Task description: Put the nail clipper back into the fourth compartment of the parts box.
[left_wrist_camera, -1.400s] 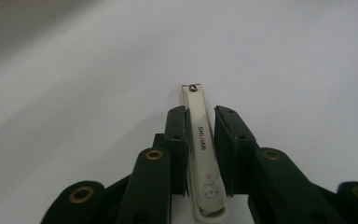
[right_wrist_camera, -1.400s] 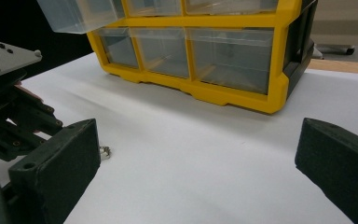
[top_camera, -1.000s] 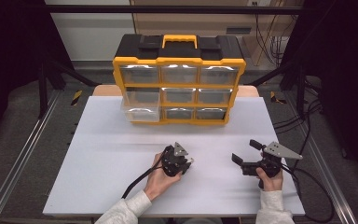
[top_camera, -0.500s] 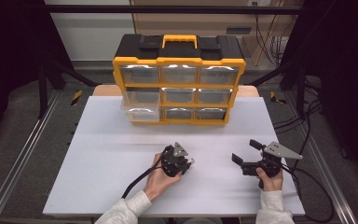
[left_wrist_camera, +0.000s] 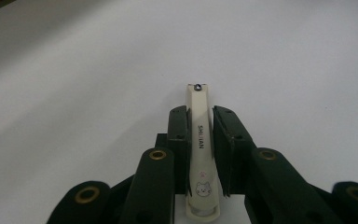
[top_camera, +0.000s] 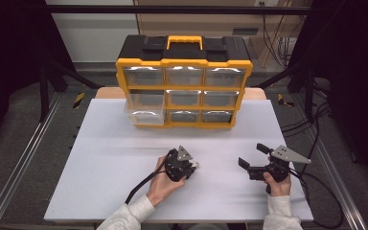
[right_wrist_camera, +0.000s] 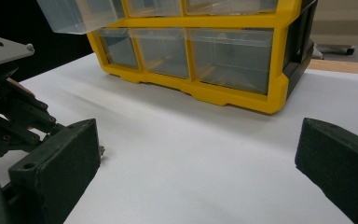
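**A:** Status on your left tool?

**B:** My left gripper is clamped on a nail clipper. Jaws press its two long sides; the clipper runs lengthwise between them. White body, small cat print near the base, lettering along the top. The metal tip sticks out past the jaw ends.

**A:** Where is it on the table?

**B:** Front middle of the white table, in my left hand. In the high view the left gripper sits low over the surface, pointing right. Can't tell whether the clipper touches the tabletop.

**A:** Right side?

**B:** My right gripper is spread wide, nothing between the jaws. In its own view both black pads sit far apart at the frame edges with bare table between them. It's near the front right, well apart from the left one and pointing towards it.

**A:** Organizer?

**B:** Yellow and black drawer organizer stands at the back of the table, well away from both tools. Clear drawers in three rows. One clear drawer on the left of the middle row is pulled out past the others. The rest sit flush. Can't tell what's inside from here.
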Available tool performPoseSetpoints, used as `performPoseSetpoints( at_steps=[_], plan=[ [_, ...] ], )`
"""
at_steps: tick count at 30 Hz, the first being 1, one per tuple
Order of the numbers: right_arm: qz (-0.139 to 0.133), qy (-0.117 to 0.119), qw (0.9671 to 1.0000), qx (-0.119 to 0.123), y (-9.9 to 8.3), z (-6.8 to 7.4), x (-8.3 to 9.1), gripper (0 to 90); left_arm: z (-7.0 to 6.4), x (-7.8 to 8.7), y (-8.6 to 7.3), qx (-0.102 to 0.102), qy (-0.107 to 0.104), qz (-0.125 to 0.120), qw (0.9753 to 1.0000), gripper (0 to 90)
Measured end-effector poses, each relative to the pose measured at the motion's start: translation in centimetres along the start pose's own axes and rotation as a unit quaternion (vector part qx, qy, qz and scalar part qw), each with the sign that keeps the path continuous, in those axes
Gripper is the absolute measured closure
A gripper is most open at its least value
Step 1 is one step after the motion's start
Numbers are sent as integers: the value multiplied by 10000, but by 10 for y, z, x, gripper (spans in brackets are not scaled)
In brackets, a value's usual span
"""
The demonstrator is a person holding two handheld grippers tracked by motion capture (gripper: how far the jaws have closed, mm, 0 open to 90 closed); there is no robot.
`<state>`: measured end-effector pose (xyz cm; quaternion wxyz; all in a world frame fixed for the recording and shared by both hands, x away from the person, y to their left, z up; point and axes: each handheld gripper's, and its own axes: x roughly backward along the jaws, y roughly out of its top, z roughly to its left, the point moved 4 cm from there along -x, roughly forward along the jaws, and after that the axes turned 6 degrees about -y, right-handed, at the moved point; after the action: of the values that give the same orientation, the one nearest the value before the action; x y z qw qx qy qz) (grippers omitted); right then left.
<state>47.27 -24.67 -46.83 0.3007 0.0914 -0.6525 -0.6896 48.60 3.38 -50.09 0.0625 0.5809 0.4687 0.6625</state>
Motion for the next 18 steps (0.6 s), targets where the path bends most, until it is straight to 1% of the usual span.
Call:
performPoseSetpoints(
  at_steps=[9, 13, 18],
  plan=[
    [8, 2, 10000, 2, 0, 0, 0, 2, 1, 8, 2, 12, -36, -54, 10000, 763],
    [10, -1, 10000, 4, 0, 0, 0, 3, 1, 12, 3, 60, -54, -99, 9999, 762],
    [7, -1, 10000, 2, 0, 0, 0, 3, 2, 17, 4, 71, -68, -119, 9999, 762]
  ],
)
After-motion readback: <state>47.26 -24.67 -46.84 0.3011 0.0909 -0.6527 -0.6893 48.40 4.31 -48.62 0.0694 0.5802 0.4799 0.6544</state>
